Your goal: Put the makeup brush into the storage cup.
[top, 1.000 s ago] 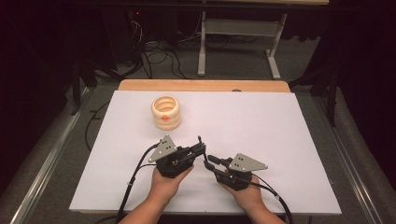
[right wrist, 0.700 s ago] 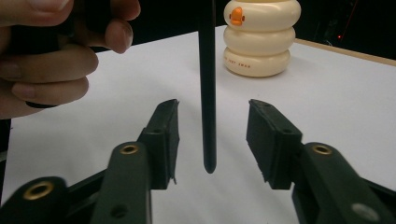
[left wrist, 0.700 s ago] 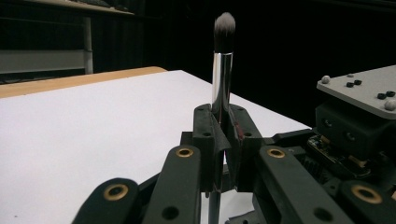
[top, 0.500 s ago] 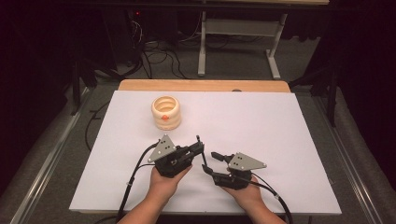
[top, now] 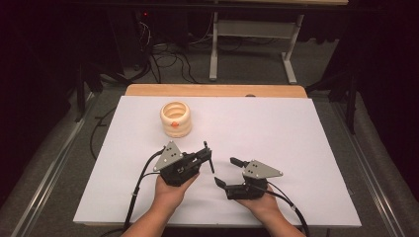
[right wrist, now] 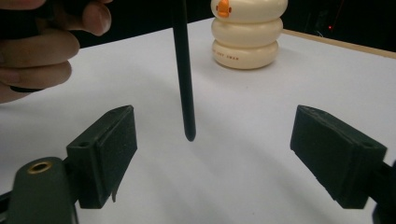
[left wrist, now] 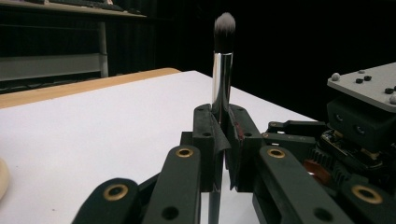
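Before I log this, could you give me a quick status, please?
Left gripper shut on brush. Right gripper just opened, empty. Nothing in the way.

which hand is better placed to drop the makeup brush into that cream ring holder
Left. The left gripper is shut on the brush, bristles up, and is on the same side as the holder. The right gripper has just been opening, its fingers wide of the handle.

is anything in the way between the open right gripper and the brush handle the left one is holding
Nothing visible. The right gripper has just been opening, and the makeup brush handle hangs ahead of its gap over bare white table. The left gripper clamps the brush higher up.
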Available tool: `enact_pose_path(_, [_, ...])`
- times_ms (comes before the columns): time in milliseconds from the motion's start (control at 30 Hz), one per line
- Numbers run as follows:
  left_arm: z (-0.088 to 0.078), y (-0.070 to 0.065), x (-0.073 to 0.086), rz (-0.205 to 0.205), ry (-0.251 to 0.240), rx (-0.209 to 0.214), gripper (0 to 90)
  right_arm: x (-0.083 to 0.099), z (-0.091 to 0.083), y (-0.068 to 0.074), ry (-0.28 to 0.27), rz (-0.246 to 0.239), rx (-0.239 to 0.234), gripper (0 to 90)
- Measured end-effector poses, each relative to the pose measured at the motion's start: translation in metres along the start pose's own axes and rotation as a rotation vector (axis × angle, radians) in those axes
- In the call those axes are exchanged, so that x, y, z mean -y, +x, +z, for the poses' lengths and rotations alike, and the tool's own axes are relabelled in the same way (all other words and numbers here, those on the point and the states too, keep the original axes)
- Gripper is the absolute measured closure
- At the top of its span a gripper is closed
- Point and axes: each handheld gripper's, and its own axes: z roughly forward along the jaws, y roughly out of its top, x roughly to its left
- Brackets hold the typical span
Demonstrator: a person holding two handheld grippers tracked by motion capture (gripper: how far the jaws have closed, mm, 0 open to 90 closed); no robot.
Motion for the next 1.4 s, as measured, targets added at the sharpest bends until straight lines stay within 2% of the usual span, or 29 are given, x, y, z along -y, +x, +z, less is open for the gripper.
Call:
enact_pose_path(67, [-0.001,0.001,-0.001,0.0,0.0,-0.004,83.2,0.0,0.0,-0.001,0.006,0.002,0.01,14.8])
enact_pose_path(300, [-0.004,0.005,-0.002,0.007,-0.001,-0.033,83.2,-0.001,-0.002,-0.004,0.017,0.02,0.014,1.1])
enact_pose_path(500, [-0.009,0.01,-0.004,0.009,-0.001,-0.051,83.2,-0.001,-0.005,-0.005,0.01,0.032,0.021,1.0])
enact_pose_path(733, [-0.015,0.016,-0.008,0.01,-0.001,-0.074,83.2,-0.002,-0.006,-0.008,0.022,0.052,0.064,1.1])
enact_pose_path(1033, [-0.022,0.023,-0.01,0.007,-0.001,-0.1,83.1,-0.002,-0.008,-0.009,0.036,0.042,0.096,1.0])
enact_pose_path(1300, [-0.03,0.03,-0.013,0.009,-0.005,-0.137,83.1,-0.004,-0.013,-0.011,0.011,0.033,0.097,1.0])
enact_pose_path(1400, [-0.033,0.034,-0.014,0.009,-0.008,-0.151,83.1,-0.005,-0.016,-0.011,0.004,0.043,0.102,1.0])
